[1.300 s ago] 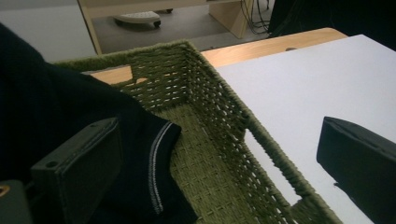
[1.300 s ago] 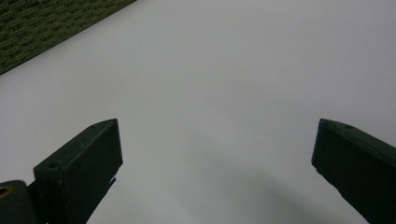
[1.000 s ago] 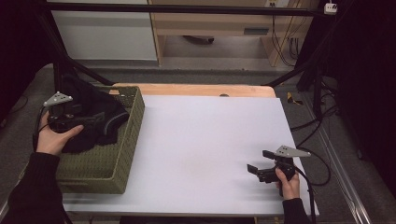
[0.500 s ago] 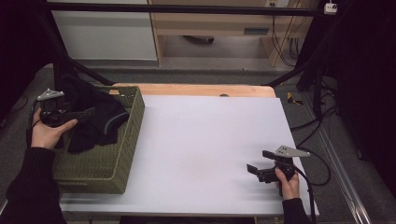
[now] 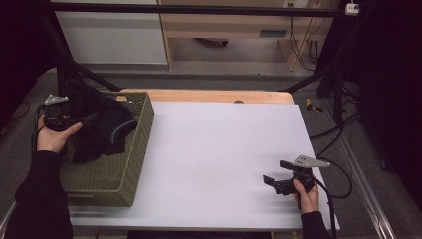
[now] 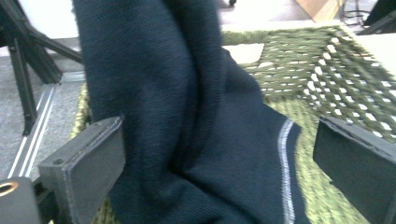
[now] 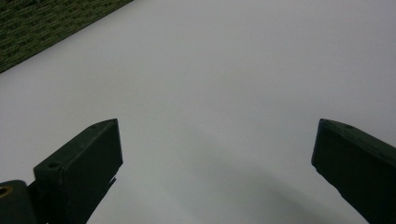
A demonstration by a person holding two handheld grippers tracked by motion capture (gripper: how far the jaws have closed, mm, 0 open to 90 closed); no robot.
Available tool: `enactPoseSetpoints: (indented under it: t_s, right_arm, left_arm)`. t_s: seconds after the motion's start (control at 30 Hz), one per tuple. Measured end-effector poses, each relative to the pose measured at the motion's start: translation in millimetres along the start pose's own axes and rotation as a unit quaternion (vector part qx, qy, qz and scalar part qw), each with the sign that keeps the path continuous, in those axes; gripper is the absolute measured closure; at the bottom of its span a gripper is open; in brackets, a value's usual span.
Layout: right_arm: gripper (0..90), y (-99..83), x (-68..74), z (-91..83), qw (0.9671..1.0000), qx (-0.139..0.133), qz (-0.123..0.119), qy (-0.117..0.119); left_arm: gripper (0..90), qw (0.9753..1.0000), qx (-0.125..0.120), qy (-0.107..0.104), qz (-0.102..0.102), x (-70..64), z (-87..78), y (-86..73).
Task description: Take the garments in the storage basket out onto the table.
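The left claw (image 5: 74, 121) is now seen further back and outward from the green woven basket (image 5: 130, 164) than half a second ago: it has been drawn from above the basket's inside to its left rim. The dark garment (image 5: 102, 130) has been dragged with it, so that a fold is raised over the left wall of the basket while the rest lies heaped inside. This is judged to be the start of a lift, with the garment being pulled out of the basket, probably to be laid on the white counter (image 5: 224, 149) to the basket's right.

In the left gripper view the jaws stand wide apart with the garment (image 6: 196, 121) bunched between them; cloth is pressed against the near jaw, yet no clamping is shown, and how the fold is kept up cannot be made out. The right claw (image 5: 273, 180) has not been moved: it is rested well to the right of the basket, near the counter's front edge, jaws apart and holding nothing.

The kind of garment cannot be told; a pale stitched line (image 6: 285, 168) along one hem is all that is given. The basket's floor is largely covered by cloth, and its left wall is hidden behind the hand (image 5: 52, 139).
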State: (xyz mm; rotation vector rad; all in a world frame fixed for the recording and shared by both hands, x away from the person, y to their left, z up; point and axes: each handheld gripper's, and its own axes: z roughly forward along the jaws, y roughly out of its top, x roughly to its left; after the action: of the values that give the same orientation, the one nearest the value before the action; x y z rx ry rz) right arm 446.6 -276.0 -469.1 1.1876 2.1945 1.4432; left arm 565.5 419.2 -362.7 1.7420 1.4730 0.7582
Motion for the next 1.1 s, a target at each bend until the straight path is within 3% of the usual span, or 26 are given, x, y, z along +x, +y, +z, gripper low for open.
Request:
enactPoseSetpoints:
  t_s: [0.3, 0.6, 0.73, 0.83, 0.87, 1.03, 1.07, 1.1]
  right_arm:
    - [2.4, -0.2, -0.2, 1.0, 1.0000, 0.002, -0.002, -0.001]
    - [2.4, -0.2, -0.7, 1.4, 1.0000, 0.003, -0.002, -0.001]
    - [2.5, -0.2, -0.5, 1.5, 1.0000, 0.004, 0.000, -0.002]
    - [2.5, -0.3, -0.4, 1.7, 1.0000, 0.004, 0.000, -0.002]
    - [2.5, -0.2, -0.6, 1.6, 1.0000, 0.005, 0.000, -0.002]
    - [2.5, -0.2, -0.8, 1.5, 1.0000, 0.004, -0.001, -0.003]
    - [2.5, -0.2, -0.9, 1.4, 1.0000, 0.005, -0.002, -0.003]
    - [2.5, -0.1, -0.8, 1.2, 1.0000, 0.004, 0.000, -0.003]
  left_arm:
    - [9.5, 0.9995, -0.005, 0.030, 0.001, 5.2, 17.4, -2.9]
    - [17.0, 0.9984, 0.025, 0.051, 0.000, 8.7, 36.1, -11.0]
    - [28.7, 0.9981, 0.036, 0.049, -0.013, 12.0, 41.4, -15.2]
    - [33.9, 0.9985, 0.034, 0.035, -0.025, 12.9, 43.1, -16.9]
    - [43.6, 0.9986, 0.038, 0.031, -0.019, 12.4, 43.2, -17.3]
    - [56.3, 0.9983, 0.043, 0.034, -0.016, 11.6, 41.4, -17.3]
    - [59.9, 0.9983, 0.042, 0.037, -0.012, 10.6, 41.1, -17.2]
    - [64.8, 0.9981, 0.043, 0.044, 0.004, 7.7, 40.8, -16.5]
